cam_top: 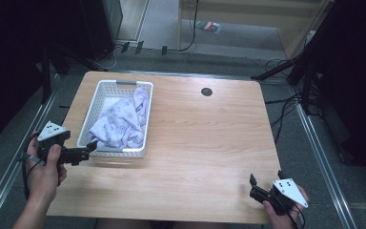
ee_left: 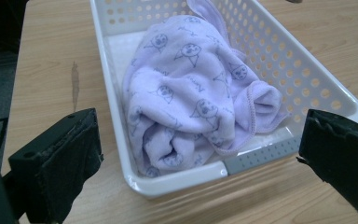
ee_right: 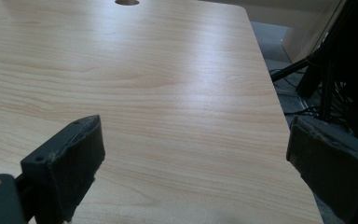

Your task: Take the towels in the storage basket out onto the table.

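Right gripper (cam_top: 253, 187): held at the near right corner of the table (cam_top: 209, 143), above bare wood; its jaws stand spread wide with nothing between them (the right gripper view confirms an empty gap over the tabletop).

Left gripper (cam_top: 91, 147): held at the near left edge, pointing at the near end of the white perforated basket (cam_top: 89, 114). Its jaws stand spread wide and grip nothing; the tip lies just beside the basket's near rim.

Lilac cloth (ee_left: 191, 88): a printed, crumpled piece of fabric lying inside the basket, bunched toward the near end, one fold riding up the far right wall.

Farther off, a round cable hole (cam_top: 207, 91) sits near the table's far edge.
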